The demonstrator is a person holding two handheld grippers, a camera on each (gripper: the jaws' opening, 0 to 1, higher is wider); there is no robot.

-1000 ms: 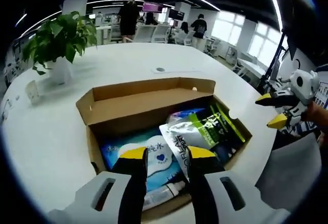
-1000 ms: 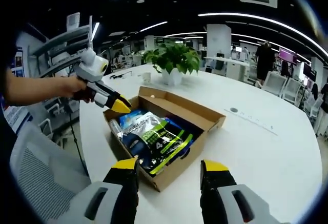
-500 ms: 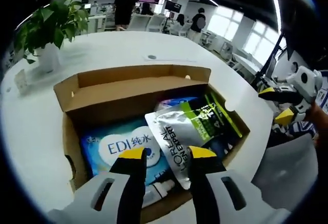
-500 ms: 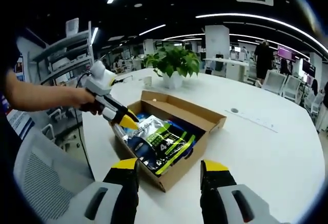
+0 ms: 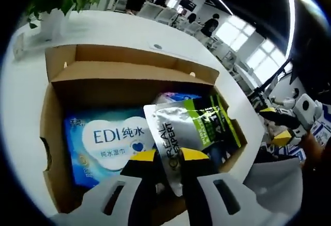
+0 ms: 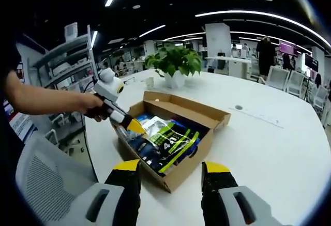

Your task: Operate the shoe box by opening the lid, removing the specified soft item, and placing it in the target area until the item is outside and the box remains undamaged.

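Silver pouch (image 5: 178,133) edge between left gripper (image 5: 169,155) narrow jaws; right gripper (image 6: 171,167) jaws apart, empty.

Both tools look alike. The left gripper (image 5: 168,155) has pale grey moulded shoulders, each cut with a slanted oblong slot, and black fingers (image 5: 144,160) capped in bright yellow. The right gripper (image 6: 172,168) matches: grey slotted shoulders, black fingers (image 6: 125,170), yellow tips. From the right gripper view, the left tool carries a rounded white housing above its black-and-yellow beak, gripped by a bare forearm.
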